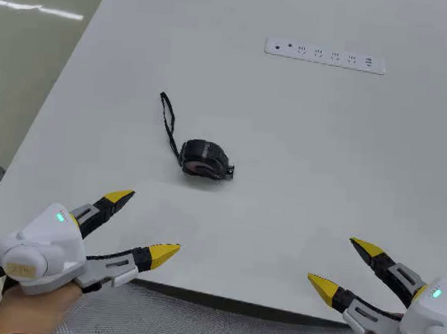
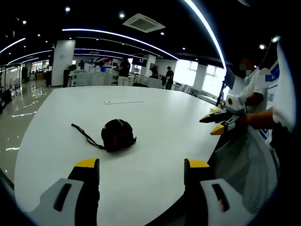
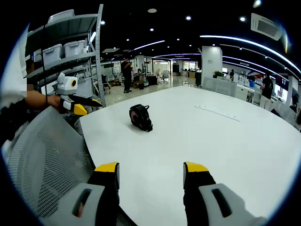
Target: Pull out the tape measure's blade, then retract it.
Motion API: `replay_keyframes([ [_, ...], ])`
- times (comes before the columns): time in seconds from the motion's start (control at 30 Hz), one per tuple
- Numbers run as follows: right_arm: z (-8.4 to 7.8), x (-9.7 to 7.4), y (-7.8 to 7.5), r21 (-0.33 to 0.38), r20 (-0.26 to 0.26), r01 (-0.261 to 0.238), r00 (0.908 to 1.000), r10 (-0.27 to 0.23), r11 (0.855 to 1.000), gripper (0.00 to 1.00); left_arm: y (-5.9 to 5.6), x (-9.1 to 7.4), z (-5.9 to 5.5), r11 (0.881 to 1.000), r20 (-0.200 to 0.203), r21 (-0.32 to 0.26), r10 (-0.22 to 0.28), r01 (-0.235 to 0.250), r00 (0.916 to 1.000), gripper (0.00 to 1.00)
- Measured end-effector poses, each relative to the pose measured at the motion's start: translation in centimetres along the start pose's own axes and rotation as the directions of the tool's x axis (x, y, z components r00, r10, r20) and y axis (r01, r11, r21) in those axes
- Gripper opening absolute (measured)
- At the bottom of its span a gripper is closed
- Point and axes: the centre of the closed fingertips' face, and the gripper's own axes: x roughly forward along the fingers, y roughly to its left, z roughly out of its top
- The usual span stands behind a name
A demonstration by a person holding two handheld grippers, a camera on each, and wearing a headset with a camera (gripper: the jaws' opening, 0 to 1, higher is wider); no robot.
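Observation:
A black tape measure (image 1: 204,159) lies on the white table (image 1: 289,126), its black wrist strap (image 1: 167,120) trailing away toward the far left. The blade is fully inside the case. My left gripper (image 1: 143,224) hovers open at the table's near edge, below and left of the tape measure (image 2: 117,134). My right gripper (image 1: 347,268) is open too, at the near edge to the right, well apart from the tape measure (image 3: 140,117). Neither gripper holds anything. The right gripper (image 2: 215,124) appears in the left gripper view, and the left gripper (image 3: 84,107) in the right gripper view.
A white power strip (image 1: 325,55) lies at the far side of the table. A grey mesh chair back (image 1: 218,331) sits below the near table edge. Metal shelving with bins (image 3: 70,47) stands to the left, and people stand in the distance.

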Motion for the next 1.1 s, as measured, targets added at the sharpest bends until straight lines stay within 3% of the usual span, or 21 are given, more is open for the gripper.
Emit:
replay_keyframes([
  [1.1, -0.33, 0.0, -0.18, 0.004, -0.008, 0.008, 0.9999, -0.008, 1.0, 0.54, 0.17, 0.06, -0.53, 1.0, -0.011, -0.003, 0.004, -0.004, 0.9999, 0.71],
])
